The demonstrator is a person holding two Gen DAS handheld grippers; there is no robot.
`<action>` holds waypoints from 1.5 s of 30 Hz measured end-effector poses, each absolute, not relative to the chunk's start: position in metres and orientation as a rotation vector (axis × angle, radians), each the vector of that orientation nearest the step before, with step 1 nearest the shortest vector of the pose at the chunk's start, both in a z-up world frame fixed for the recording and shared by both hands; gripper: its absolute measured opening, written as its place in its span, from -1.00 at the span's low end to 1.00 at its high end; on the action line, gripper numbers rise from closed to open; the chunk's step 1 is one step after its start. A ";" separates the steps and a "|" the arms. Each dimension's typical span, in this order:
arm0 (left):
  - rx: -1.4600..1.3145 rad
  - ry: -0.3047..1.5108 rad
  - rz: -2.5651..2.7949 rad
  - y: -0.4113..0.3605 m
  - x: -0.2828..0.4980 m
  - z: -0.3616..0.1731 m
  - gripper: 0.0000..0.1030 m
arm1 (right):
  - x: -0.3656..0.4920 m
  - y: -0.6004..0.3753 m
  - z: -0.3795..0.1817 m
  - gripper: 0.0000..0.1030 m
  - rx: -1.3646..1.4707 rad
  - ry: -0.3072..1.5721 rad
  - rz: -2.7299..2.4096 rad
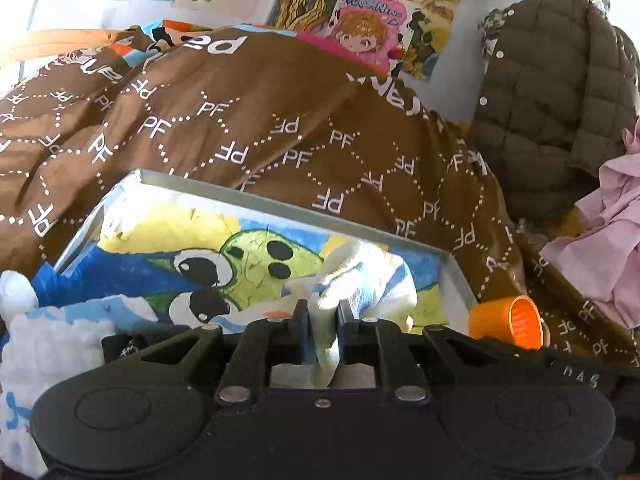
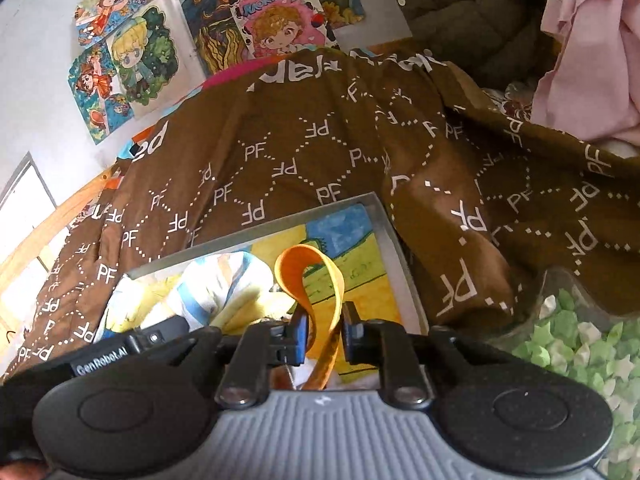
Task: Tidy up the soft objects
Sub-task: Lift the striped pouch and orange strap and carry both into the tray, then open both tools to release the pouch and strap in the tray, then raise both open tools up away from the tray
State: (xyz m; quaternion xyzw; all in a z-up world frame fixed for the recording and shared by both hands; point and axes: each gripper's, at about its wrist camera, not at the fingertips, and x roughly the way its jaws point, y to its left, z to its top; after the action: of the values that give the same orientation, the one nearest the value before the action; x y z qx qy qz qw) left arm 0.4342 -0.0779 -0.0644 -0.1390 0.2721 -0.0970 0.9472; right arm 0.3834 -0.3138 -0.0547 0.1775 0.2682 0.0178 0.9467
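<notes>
- Our left gripper [image 1: 323,310] tilts down over the metal tray [image 1: 256,200], jaws barely apart with the white-and-blue striped cloth [image 1: 360,280] between them (pad contact: cannot tell).
- Our right gripper [image 2: 325,314] is pitched likewise, jaws narrow around the orange strip [image 2: 312,264]; grip unclear.
- The tray sits on the brown PF blanket [image 1: 280,112].

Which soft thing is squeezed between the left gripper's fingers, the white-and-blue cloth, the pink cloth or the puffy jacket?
The white-and-blue cloth, caught in the left gripper. The pink cloth and puffy jacket lie untouched off to the right.
</notes>
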 end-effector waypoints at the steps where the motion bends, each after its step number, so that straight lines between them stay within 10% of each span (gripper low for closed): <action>1: -0.280 0.558 -0.197 -0.078 0.434 -0.065 -0.69 | 0.383 -0.313 -0.055 -0.60 0.359 0.546 0.035; 25: -0.263 0.533 -0.146 -0.067 0.413 -0.035 0.76 | 0.371 -0.329 -0.027 0.33 0.380 0.489 -0.013; 45: -0.251 0.276 -0.091 -0.045 0.274 0.073 0.99 | 0.239 -0.314 0.078 0.99 0.219 0.169 0.043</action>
State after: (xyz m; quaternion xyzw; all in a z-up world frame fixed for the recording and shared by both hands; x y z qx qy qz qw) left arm 0.2741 -0.0455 0.0731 -0.1249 0.1373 -0.0452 0.9816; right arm 0.2395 -0.3144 0.0779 0.1089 0.0844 0.0212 0.9902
